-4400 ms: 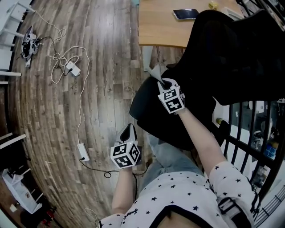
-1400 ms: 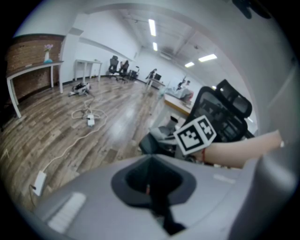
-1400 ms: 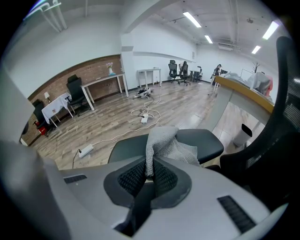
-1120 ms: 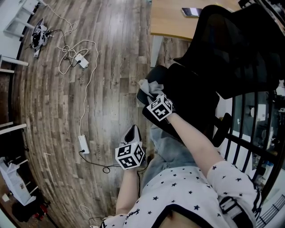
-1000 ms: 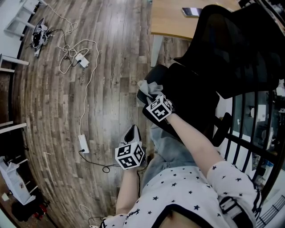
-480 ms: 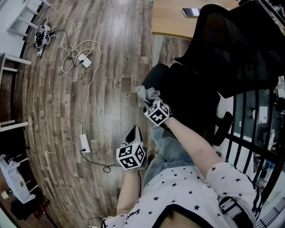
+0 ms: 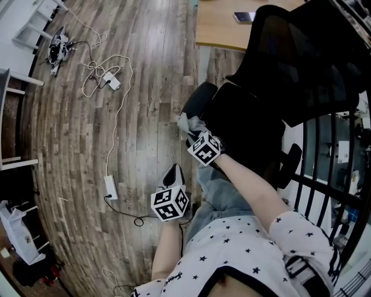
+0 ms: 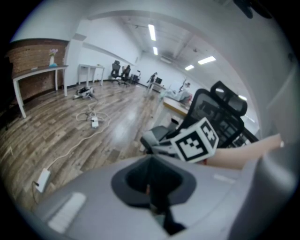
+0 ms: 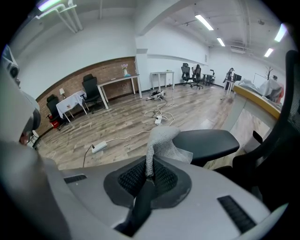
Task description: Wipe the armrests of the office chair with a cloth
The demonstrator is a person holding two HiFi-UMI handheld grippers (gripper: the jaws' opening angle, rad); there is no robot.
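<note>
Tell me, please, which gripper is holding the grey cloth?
The right gripper: its jaws are shut on the grey cloth by the armrest, while the left gripper has its jaws together on nothing.

**item count**

grippers: 2, the left gripper [image 7: 172,170] and the right gripper [image 7: 196,134]. cloth [image 7: 186,122]: 1. office chair [image 7: 301,64] up close: 1. armrests: 2, the near armrest [image 7: 197,100] and the far armrest [image 7: 288,163]. desk [image 7: 220,29]: 1. phone [image 7: 244,16]: 1. white power bricks on the floor: 2, the upper brick [image 7: 113,83] and the lower brick [image 7: 109,187].
</note>
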